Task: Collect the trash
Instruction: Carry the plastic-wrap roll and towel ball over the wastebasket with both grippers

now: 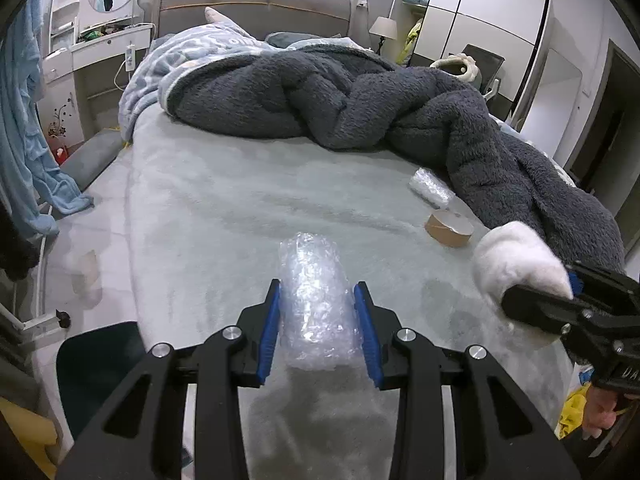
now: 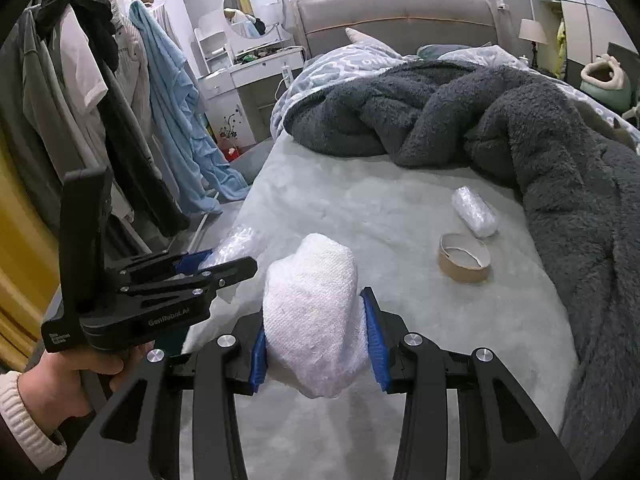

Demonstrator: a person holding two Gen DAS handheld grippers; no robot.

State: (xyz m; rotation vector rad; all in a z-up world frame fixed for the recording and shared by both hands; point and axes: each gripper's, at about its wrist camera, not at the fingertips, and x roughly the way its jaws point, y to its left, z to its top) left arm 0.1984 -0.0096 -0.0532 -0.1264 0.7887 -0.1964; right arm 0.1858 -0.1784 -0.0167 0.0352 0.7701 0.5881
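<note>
Bedroom, pale grey plush bed cover (image 1: pixel 240 208) spreading below a rumpled dark grey fleece blanket (image 1: pixel 360 108). Pinching a crinkled clear bubble-wrap roll (image 1: pixel 316 300) in left gripper (image 1: pixel 319 332); clamping a white crumpled tissue wad (image 2: pixel 316 312) in right gripper (image 2: pixel 318 344), both hanging above the cover.

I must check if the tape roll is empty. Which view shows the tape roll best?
The right wrist view: the tape roll appears from above, so its open hollow centre and thin brown wall are visible. The left wrist view shows the roll lower and more sideways, mostly its outer wall and flat top.
</note>
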